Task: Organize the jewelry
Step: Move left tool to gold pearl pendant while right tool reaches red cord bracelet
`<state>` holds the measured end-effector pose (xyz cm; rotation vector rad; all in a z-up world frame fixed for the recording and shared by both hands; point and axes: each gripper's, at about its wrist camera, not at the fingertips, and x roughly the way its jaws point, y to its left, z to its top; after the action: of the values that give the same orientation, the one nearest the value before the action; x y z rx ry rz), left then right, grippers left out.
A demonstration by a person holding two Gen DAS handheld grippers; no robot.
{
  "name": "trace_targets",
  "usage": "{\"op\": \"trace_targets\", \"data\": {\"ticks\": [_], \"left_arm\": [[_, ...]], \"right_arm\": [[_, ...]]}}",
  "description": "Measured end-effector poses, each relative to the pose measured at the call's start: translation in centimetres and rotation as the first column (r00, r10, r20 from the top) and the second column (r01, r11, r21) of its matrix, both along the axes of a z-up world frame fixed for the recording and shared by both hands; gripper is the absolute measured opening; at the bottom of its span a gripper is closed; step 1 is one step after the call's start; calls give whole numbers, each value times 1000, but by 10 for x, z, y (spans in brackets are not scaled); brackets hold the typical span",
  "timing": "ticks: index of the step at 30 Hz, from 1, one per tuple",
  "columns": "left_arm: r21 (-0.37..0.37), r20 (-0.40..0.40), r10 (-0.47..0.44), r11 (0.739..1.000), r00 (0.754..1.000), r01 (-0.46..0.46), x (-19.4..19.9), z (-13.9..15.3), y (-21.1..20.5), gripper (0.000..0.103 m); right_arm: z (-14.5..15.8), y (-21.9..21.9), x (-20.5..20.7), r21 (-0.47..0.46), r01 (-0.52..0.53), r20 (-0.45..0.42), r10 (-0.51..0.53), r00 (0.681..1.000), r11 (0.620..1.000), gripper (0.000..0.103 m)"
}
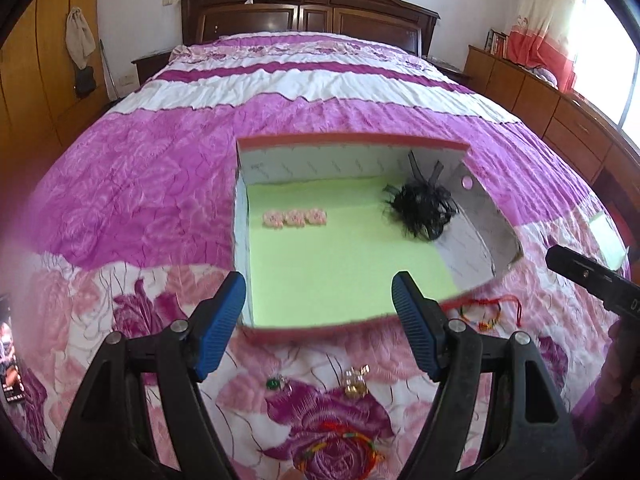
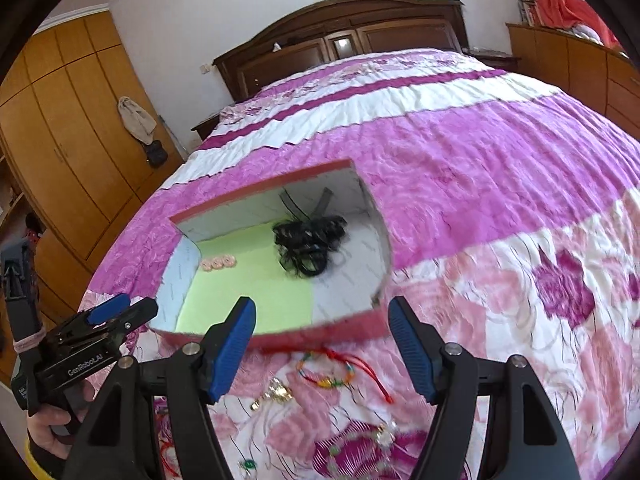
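On the bed, from the left wrist view, the left gripper (image 1: 319,320) hangs over the quilt (image 1: 160,168) with its blue pads (image 1: 218,320) spread wide and nothing between them. Just ahead sits the open box (image 1: 352,142), red-rimmed, with a green liner (image 1: 332,256) on its floor. Inside, three pink flowers (image 1: 295,217) lie in a row at the left, and a black feathery hairpiece (image 1: 422,208) sits at the right, against the wall. Loose pieces lie on the quilt outside the box: a red-cord bracelet (image 1: 486,314) just beside the box's near right corner, a gold charm (image 1: 355,382) and a green-stone piece (image 1: 276,383) below the gripper, and a beaded bracelet (image 1: 340,446) nearest the camera. The tip of the right gripper (image 1: 588,280) pokes in at the right edge.

Over to the right wrist view, which is tilted and a little blurred. The right gripper (image 2: 322,346) also hovers empty, pads well apart. The box (image 2: 320,330) lies ahead, flowers (image 2: 218,262) and hairpiece (image 2: 308,244) inside. The red-cord bracelet (image 2: 326,372) lies between the pads in the picture, on the quilt (image 2: 480,152), just outside the box's near rim. The gold charm (image 2: 276,394) is beside it, and what looks like a pale bead string (image 2: 360,446) lies lower down. At the left, a hand (image 2: 52,424) grips the left gripper (image 2: 124,312); its jaws point at the box's left corner.
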<state>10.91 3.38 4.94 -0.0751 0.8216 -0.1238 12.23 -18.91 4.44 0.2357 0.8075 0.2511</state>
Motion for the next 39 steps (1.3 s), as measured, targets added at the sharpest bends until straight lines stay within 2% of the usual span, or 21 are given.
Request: {"op": "trace_targets", "data": {"ticks": [13,17,20,25,29,37,39], "left_arm": [[12,-123,-38,999,992,40,-12,-44,-19,68],[55,-150,-55,996,987,64,-17,-58,-29,68],[55,-170,-66,996,983,77,-19,-67,-32,67],[43,-188,-49,997,981,59,-19,-76,-29,65],[35,-233,-25,999,972,34,-14,-87,-23,67],[35,-242,-31,999,970,41,-11,-88,-25,68],[17,-228,-30,999,973,35,-13,-84,-22,63]], "right_arm": [[-39,-18,-12,25,35,-92,-33,995,999,71],[-48,-21,-12,34,43,-114,-39,993,999,71],[-53,-22,-12,37,44,-126,-39,991,998,71],[-63,-28,-10,52,58,-150,-50,987,997,71],[-66,-31,-9,62,67,-159,-56,986,996,71],[-65,-22,-4,38,30,-153,-24,988,999,71],[-65,-15,-1,23,5,-150,-2,989,1000,71]]}}
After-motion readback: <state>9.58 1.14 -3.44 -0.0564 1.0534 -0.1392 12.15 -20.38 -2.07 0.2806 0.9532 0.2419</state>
